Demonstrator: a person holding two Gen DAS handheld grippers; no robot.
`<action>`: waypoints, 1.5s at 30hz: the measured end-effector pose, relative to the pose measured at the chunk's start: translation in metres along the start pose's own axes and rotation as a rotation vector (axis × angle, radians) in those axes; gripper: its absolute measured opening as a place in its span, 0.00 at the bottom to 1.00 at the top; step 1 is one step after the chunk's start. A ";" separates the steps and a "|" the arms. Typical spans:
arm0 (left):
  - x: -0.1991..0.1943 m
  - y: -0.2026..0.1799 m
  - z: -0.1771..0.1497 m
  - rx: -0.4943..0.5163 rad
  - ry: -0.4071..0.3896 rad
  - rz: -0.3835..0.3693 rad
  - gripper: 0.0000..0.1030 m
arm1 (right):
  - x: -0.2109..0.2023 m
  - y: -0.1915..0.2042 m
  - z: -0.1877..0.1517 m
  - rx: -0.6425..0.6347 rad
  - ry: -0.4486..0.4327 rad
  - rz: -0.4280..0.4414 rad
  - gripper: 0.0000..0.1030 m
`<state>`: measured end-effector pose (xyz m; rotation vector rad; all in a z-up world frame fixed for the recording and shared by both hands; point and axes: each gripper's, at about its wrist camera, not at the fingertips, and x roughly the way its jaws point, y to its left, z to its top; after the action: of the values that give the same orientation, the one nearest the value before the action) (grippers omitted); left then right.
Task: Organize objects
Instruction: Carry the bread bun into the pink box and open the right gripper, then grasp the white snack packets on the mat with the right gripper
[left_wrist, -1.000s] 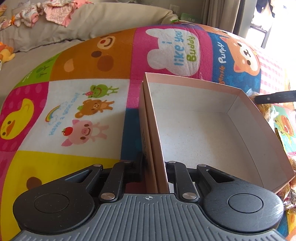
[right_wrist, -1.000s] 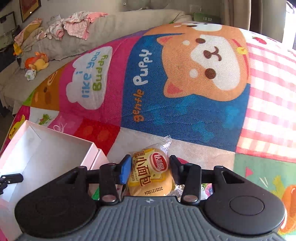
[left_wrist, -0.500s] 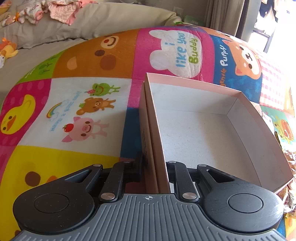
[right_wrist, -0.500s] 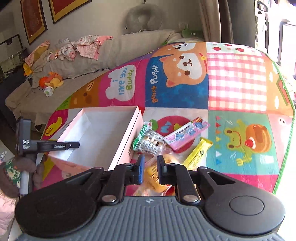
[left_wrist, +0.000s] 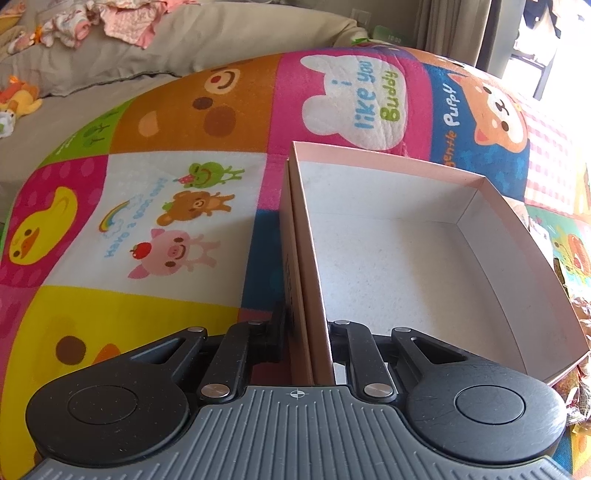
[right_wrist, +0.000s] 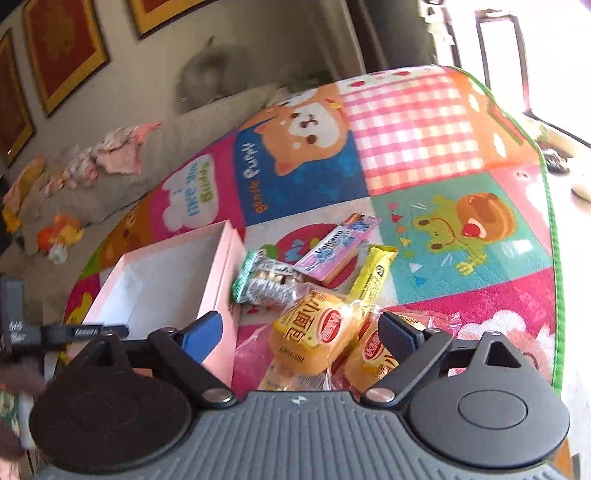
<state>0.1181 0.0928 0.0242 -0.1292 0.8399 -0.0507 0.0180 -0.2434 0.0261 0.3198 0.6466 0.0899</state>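
1. The play mat (right_wrist: 424, 147) carries everything: the open pink box (right_wrist: 155, 280) lies on its left part in the right wrist view, and the snacks lie in a heap just beside the box's right wall.
2. The box (left_wrist: 406, 258) is empty. The left hand-held gripper (left_wrist: 306, 332) is clamped narrow on its near left wall, so that hand is taken up with steadying it.
3. The right hand-held gripper (right_wrist: 299, 328) is the nearer one to the snacks. Its jaws have just been opening and now stand wide, with nothing pressed between them.
4. The yellow bread packet (right_wrist: 314, 332) lies right ahead of those jaws, between the fingers in view and apart from both, its long axis running roughly along the pointing line, tilted a little to the right.
5. A second bread packet (right_wrist: 369, 362) touches it on the right. The box lies to the left, so the carry would likely go leftwards.
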 end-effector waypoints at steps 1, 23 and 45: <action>0.000 -0.001 0.000 0.006 0.001 0.003 0.14 | 0.008 -0.001 0.001 0.019 0.012 0.006 0.89; -0.001 0.001 -0.003 0.008 -0.010 -0.002 0.14 | -0.069 0.055 0.006 -0.268 0.074 0.279 0.54; -0.001 -0.002 0.000 0.021 0.009 0.015 0.14 | -0.047 0.001 0.023 -0.205 -0.096 -0.069 0.81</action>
<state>0.1172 0.0906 0.0252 -0.1029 0.8494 -0.0466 -0.0051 -0.2570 0.0711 0.1031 0.5473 0.0739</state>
